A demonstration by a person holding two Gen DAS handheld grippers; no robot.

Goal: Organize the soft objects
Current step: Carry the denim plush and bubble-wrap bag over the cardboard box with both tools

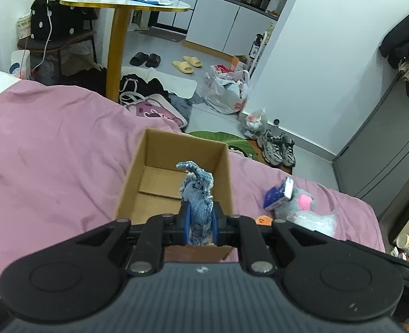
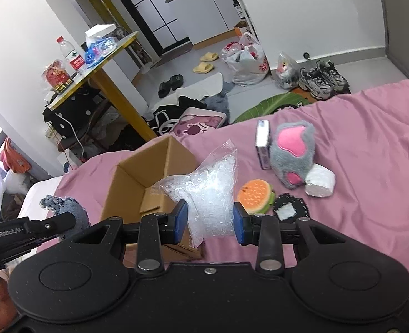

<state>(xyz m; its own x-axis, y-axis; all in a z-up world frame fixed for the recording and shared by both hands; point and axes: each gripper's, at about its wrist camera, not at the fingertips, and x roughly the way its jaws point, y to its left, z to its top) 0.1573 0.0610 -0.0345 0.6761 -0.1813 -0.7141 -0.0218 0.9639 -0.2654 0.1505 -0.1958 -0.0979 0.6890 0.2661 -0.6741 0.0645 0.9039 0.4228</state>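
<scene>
My left gripper (image 1: pixel 200 222) is shut on a blue denim cloth (image 1: pixel 197 191), which sticks up above the open cardboard box (image 1: pixel 173 149) on the pink bedspread. The box shows only a bare cardboard floor. In the right wrist view my right gripper (image 2: pixel 210 219) is shut on a clear bag of white pellets (image 2: pixel 207 191), held above the bed beside the box (image 2: pixel 137 172). The left gripper and denim cloth (image 2: pixel 65 208) show at the left. On the bed lie a grey and pink plush paw (image 2: pixel 293 152), an orange burger sponge (image 2: pixel 255 195), a white wad (image 2: pixel 319 181) and a black patch (image 2: pixel 290 206).
A small blue and white carton (image 2: pixel 262 144) lies next to the plush paw. Beyond the bed edge the floor holds shoes (image 2: pixel 321 79), slippers, plastic bags (image 2: pixel 246 61), a pink tote and clothes. A yellow round table (image 1: pixel 121 5) with bottles stands at the back left.
</scene>
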